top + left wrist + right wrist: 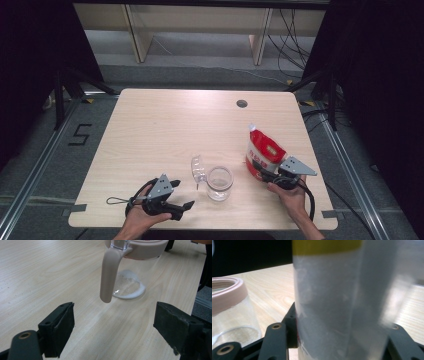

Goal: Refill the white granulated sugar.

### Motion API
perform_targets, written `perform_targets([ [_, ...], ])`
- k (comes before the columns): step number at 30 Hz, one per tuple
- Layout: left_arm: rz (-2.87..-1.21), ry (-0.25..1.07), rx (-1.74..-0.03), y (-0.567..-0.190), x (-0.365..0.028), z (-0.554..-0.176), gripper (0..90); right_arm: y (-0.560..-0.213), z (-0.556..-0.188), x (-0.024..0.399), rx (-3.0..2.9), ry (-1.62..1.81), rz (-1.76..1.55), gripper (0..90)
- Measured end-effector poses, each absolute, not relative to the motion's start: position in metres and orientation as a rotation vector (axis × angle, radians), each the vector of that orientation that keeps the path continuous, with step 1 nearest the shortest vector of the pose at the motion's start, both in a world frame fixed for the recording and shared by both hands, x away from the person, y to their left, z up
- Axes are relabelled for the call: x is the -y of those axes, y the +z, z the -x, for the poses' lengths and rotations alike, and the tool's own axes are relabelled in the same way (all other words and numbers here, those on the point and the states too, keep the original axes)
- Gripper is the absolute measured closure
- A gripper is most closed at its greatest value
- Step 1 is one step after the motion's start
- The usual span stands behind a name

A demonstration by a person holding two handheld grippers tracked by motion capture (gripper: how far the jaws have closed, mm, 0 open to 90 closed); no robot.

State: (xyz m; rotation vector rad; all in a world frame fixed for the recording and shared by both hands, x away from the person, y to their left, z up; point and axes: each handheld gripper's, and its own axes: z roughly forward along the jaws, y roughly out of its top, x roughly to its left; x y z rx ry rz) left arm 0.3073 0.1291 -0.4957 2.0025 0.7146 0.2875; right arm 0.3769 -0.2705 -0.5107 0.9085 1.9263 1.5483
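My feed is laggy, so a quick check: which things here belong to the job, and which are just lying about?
In the job:
- red and white pouch, clamped in the right claw
- glass jar with its open hinged lid
- left claw, open and empty

Lying about:
- cables on the floor behind the table

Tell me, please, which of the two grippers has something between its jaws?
The right gripper: the red and white pouch stands between its jaws. The left gripper is open, with bare table between its jaws, short of the glass jar.
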Motion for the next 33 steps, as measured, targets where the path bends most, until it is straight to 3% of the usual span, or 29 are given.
perform_targets([
  [33,-1.993,0.281,-0.719,-0.494,-0.13,-0.306,16.6,-0.499,-0.372,0.27,-1.945,1.568,-0.759,48.8],
])
